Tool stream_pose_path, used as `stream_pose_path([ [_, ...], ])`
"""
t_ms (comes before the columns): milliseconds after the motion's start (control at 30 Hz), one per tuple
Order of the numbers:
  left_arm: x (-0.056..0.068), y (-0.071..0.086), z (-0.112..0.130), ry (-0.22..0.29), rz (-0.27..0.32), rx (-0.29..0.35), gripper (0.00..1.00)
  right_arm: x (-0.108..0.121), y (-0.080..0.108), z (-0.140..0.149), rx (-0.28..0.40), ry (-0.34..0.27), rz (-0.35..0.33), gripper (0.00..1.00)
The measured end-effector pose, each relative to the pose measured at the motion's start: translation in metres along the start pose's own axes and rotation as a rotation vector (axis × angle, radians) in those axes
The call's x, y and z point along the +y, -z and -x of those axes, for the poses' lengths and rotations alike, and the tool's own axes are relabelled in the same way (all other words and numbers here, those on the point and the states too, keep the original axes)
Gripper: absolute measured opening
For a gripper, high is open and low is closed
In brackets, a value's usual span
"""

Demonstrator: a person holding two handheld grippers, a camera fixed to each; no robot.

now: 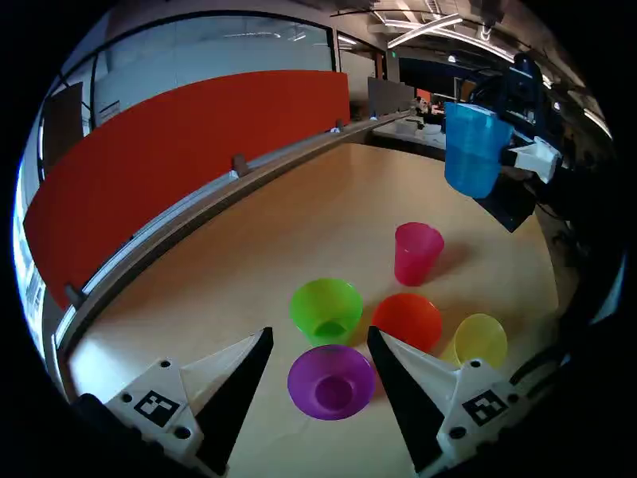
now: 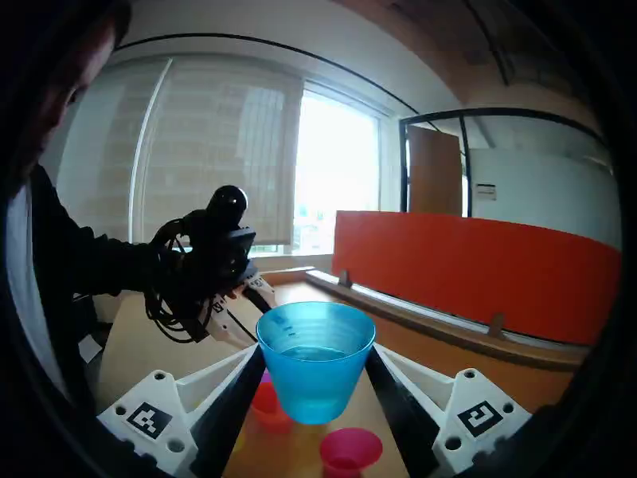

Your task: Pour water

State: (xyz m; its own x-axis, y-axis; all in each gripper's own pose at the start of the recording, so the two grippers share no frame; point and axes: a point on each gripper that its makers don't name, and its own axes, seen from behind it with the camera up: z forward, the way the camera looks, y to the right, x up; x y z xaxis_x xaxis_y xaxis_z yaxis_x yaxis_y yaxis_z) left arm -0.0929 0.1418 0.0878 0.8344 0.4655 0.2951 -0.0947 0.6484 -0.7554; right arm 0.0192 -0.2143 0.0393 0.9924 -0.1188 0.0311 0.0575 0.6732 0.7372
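In the right gripper view my right gripper (image 2: 315, 352) is shut on a translucent blue cup (image 2: 315, 374) with a little water in it, held upright above the table. The left gripper view has that blue cup (image 1: 474, 151) high at the upper right, with the right gripper (image 1: 513, 155) beside it. My left gripper (image 1: 319, 333) is open low over the wooden table (image 1: 239, 255), its fingers either side of a purple cup (image 1: 331, 384). Green (image 1: 325, 309), orange (image 1: 408, 320), yellow (image 1: 480, 339) and pink (image 1: 416, 253) cups stand just beyond. All look empty.
A red partition (image 1: 183, 151) and a metal rail (image 1: 239, 179) run along the table's far edge. In the right gripper view a person's sleeved arm (image 2: 87, 267) holds the left gripper (image 2: 251, 307); the pink cup (image 2: 350, 450) and orange cup (image 2: 271, 402) stand below the blue one.
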Motion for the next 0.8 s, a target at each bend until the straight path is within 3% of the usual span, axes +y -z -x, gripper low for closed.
stream_pose_path([
  [800, 0.000, -0.041, 0.011, -0.028, 0.014, -0.080, 0.88, 0.008, 0.005, 0.009, -0.012, -0.006, 0.006, 0.88],
])
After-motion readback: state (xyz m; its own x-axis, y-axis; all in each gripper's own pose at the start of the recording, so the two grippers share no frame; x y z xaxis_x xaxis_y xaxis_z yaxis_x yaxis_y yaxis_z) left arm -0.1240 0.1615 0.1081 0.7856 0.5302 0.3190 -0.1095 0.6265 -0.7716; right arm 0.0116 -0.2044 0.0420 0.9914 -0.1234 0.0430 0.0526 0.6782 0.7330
